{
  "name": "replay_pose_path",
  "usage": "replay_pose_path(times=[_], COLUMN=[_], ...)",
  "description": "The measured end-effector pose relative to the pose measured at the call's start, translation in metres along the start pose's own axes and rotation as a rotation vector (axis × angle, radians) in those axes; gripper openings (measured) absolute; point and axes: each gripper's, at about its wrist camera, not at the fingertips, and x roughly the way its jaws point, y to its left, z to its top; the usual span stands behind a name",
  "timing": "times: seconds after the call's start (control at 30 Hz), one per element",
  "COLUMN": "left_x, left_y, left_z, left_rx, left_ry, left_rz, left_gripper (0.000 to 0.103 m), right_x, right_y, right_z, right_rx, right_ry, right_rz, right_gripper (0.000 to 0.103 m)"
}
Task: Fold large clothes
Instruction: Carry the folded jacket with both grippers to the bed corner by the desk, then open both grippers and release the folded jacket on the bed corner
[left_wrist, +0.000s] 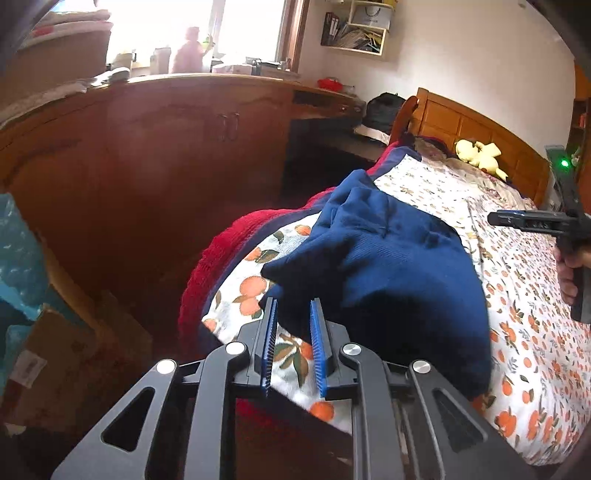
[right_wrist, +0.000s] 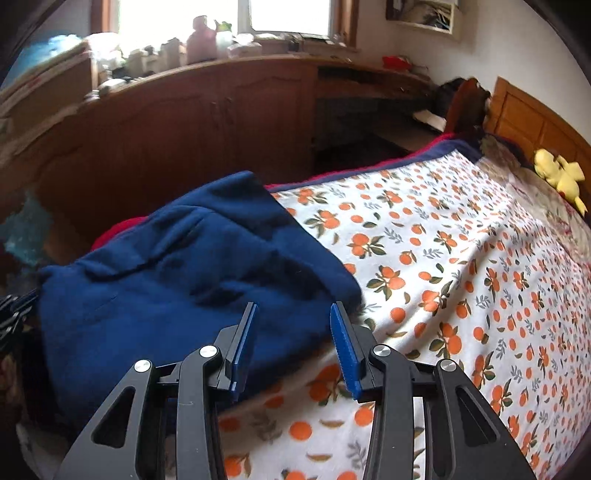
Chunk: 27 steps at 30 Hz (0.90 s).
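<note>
Orange-print bedspread (right_wrist: 461, 266), yellow plush toy (right_wrist: 559, 175), wooden cabinet (left_wrist: 166, 147).

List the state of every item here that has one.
left tool: open, empty, above the bed edge.
right tool: open, empty, over the garment's edge.
navy garment: crumpled, unfolded, lying on the bedspread.
orange-print bedspread: spread over the bed.
yellow plush toy: lying by the headboard.

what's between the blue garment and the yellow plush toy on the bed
Only the orange-print bedspread: between the blue garment and the yellow plush toy nothing else lies on it, clearest in the right wrist view.
</note>
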Motion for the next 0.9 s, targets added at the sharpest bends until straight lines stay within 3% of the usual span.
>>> replay_pose_path(times=[0.37, 0.43, 0.47, 0.5, 0.63, 0.8, 0.87, 0.9], left_x=[-0.037, -0.037, -0.041, -0.043, -0.059, -0.072, -0.078, -0.081], left_y=[-0.055, -0.067, -0.073, -0.078, -0.101, -0.128, -0.137, -0.142], left_z=[0.016, 0.019, 0.020, 0.021, 0.023, 0.020, 0.018, 0.017], left_rx=[0.075, 0.089, 0.097, 0.102, 0.119, 0.132, 0.133, 0.136], left_ry=[-0.071, -0.075, -0.087, -0.101, -0.143, -0.140, -0.141, -0.139], left_rz=[-0.040, -0.045, -0.039, -0.034, -0.050, -0.051, -0.048, -0.044], left_gripper=[0.019, 0.034, 0.065, 0.086, 0.101, 0.101, 0.101, 0.101], right_x=[-0.079, -0.093, -0.101, -0.106, -0.134, -0.162, -0.170, -0.174], right_y=[0.015, 0.014, 0.013, 0.013, 0.006, 0.001, -0.001, -0.002], right_z=[-0.027, -0.033, -0.037, -0.039, -0.054, -0.071, -0.077, -0.081], right_rx=[0.032, 0.037, 0.037, 0.036, 0.054, 0.051, 0.055, 0.056], right_ry=[-0.108, -0.120, -0.127, -0.133, -0.164, -0.195, -0.208, -0.217], right_rz=[0.085, 0.086, 0.084, 0.082, 0.080, 0.054, 0.049, 0.043], right_gripper=[0.037, 0.037, 0.037, 0.037, 0.037, 0.041, 0.058, 0.060])
